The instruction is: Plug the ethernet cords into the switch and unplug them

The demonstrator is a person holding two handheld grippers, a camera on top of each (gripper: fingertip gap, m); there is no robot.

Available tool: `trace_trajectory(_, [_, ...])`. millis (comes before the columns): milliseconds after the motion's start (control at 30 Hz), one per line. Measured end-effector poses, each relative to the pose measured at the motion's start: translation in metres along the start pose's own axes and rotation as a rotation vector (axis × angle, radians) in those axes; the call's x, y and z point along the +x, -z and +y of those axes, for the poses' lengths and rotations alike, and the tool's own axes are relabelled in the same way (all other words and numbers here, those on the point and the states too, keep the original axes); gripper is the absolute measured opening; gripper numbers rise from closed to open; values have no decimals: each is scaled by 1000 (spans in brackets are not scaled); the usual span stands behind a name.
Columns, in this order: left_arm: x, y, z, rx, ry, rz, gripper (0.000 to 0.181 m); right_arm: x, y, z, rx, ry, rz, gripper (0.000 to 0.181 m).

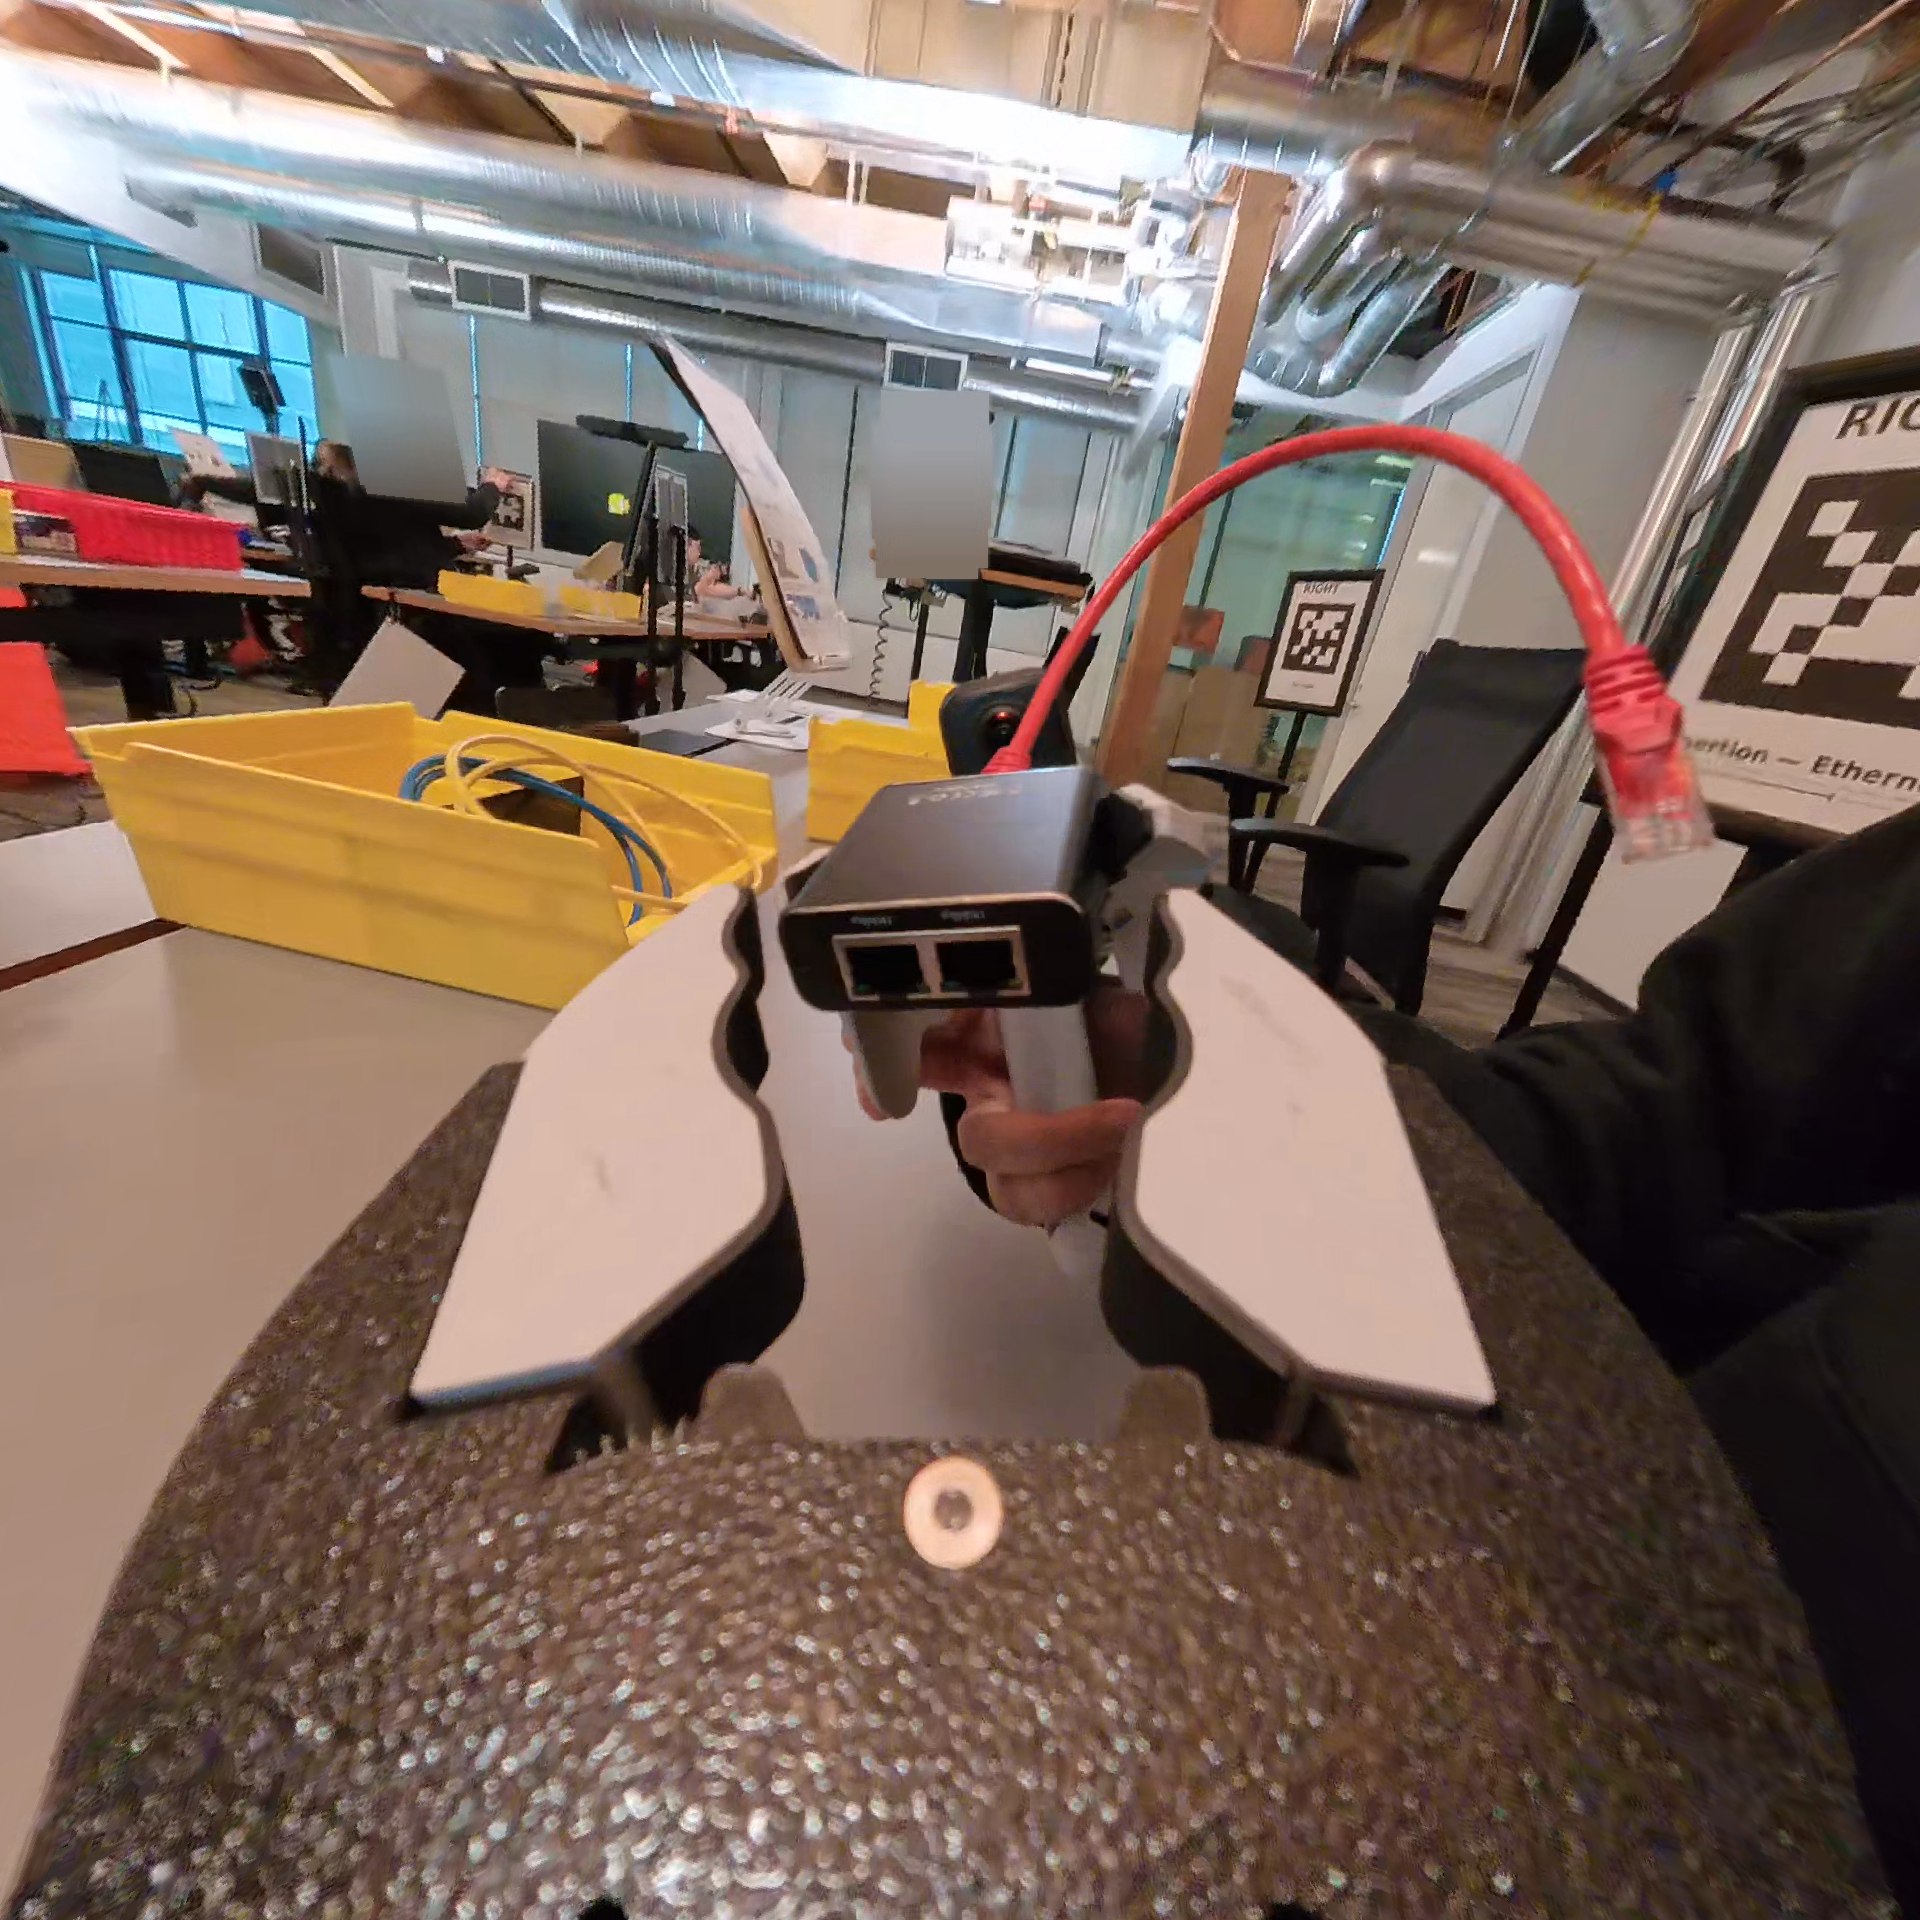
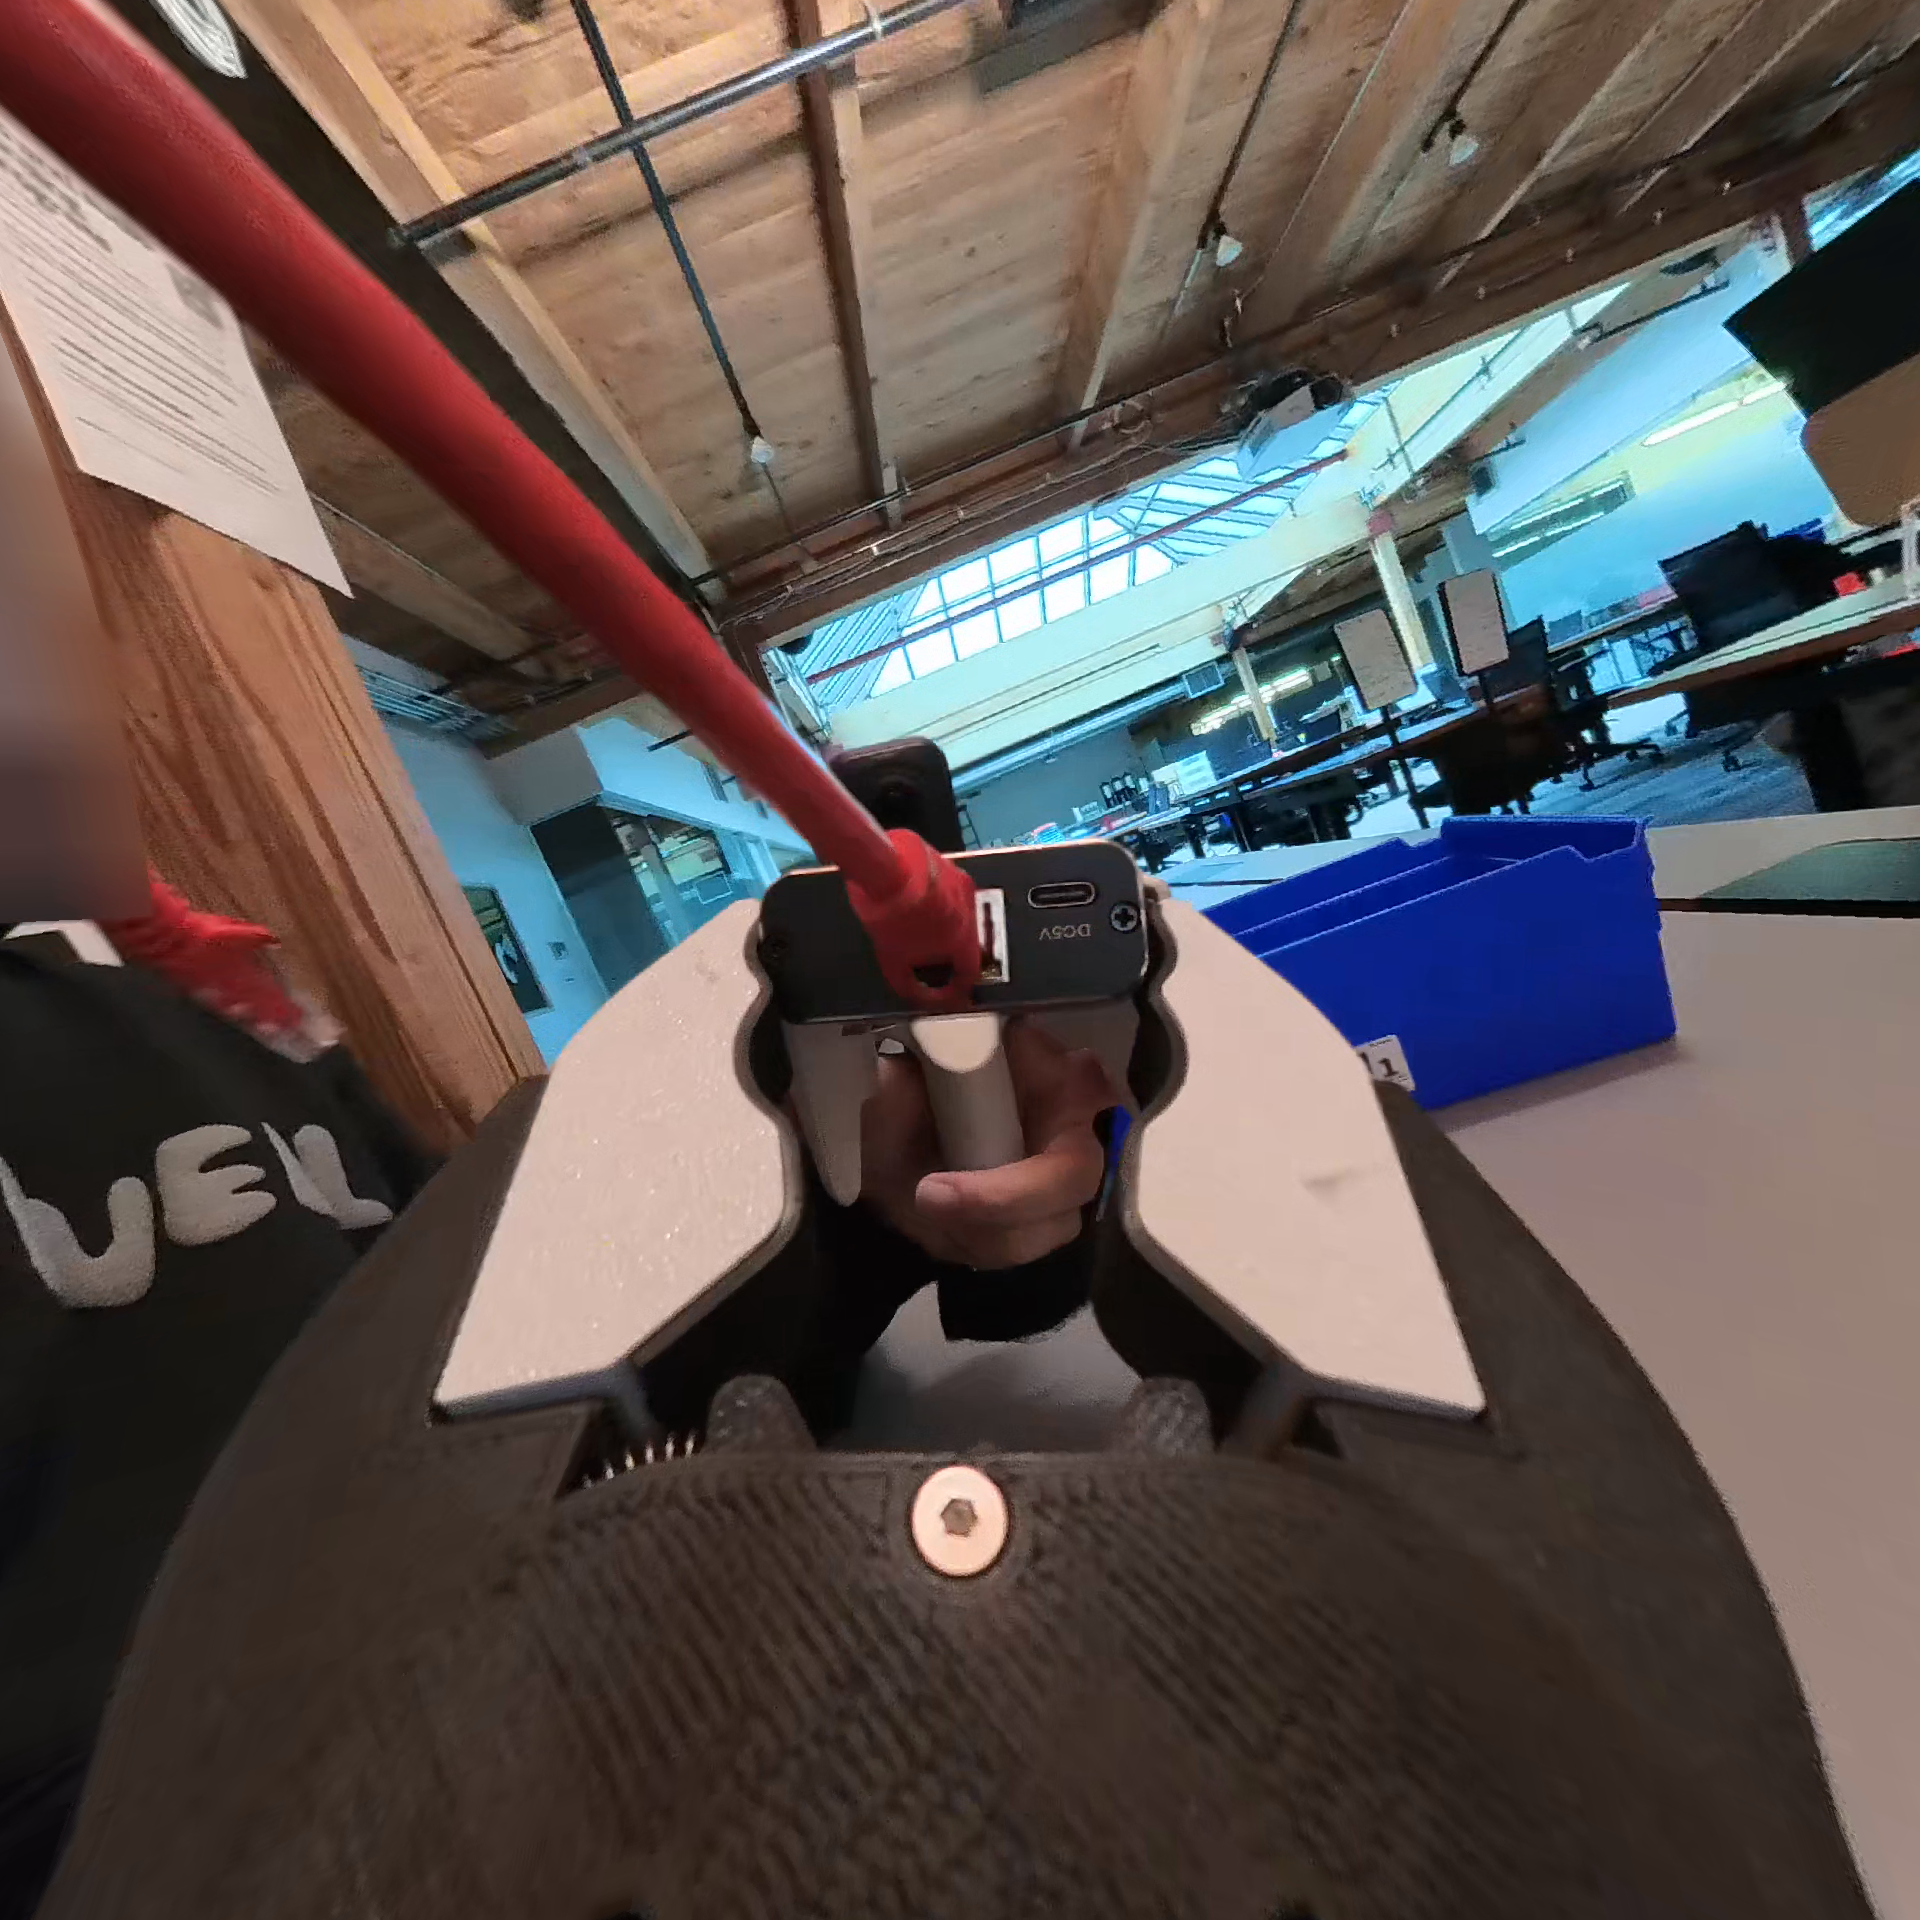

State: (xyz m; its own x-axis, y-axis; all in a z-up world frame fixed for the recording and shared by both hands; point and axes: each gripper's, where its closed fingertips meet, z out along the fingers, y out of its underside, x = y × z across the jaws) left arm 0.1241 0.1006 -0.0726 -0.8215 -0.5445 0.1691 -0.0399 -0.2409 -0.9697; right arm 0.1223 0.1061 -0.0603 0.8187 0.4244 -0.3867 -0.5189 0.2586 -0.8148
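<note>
Here the switch point(image 1: 935, 904) is held up above the worktop point(image 1: 260, 1143), with both tools facing each other along its long axis. The right tongs point(image 2: 951, 935) are closed on its sides at the end where the red cord point(image 1: 1299, 457) is already plugged in. The left tongs point(image 1: 951, 935) stand wide apart and hold nothing, their tips flanking the switch's other end with a gap on each side. That end shows two empty sockets point(image 1: 930, 961), turned straight toward the left tongs. From its socket the cord arches over the switch, and its free plug point(image 1: 1652, 779) dangles in the air, above and to the right of the switch. The left tongs look best placed to fetch that plug and turn it to the sockets. More cords point(image 1: 582, 800) lie in a yellow bin point(image 1: 312, 831) behind and to the left of the switch.
</note>
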Motion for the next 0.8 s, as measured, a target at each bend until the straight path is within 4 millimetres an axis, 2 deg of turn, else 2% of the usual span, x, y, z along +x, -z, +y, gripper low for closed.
trace_trajectory(67, [1, -2, 5, -28, 4, 7, 70, -4, -2, 4, -25, -4, -36, 66])
trace_trajectory(300, [7, -3, 9, -67, -13, 52, 64, -10, -1, 15, -153, 157, -31, 65])
trace_trajectory(600, [10, -9, 8, -44, -75, 37, 64, -13, 5, 13, -233, 227, -19, 65])
trace_trajectory(633, [7, -8, 6, -34, -93, 8, 64, -9, 6, 11, -224, 255, 24, 68])
trace_trajectory(667, [5, -6, 6, -30, -107, -3, 64, 0, 9, 6, -208, 310, 103, 80])
trace_trajectory(700, [6, -5, 6, -40, -108, 12, 64, -1, 11, 4, -206, 368, 117, 80])
trace_trajectory(733, [7, -4, 8, -58, -108, 27, 64, -8, 12, 6, -220, 400, 78, 63])
trace_trajectory(800, [7, -3, 7, -54, -149, 16, 64, -9, 10, 7, -241, 425, 84, 62])
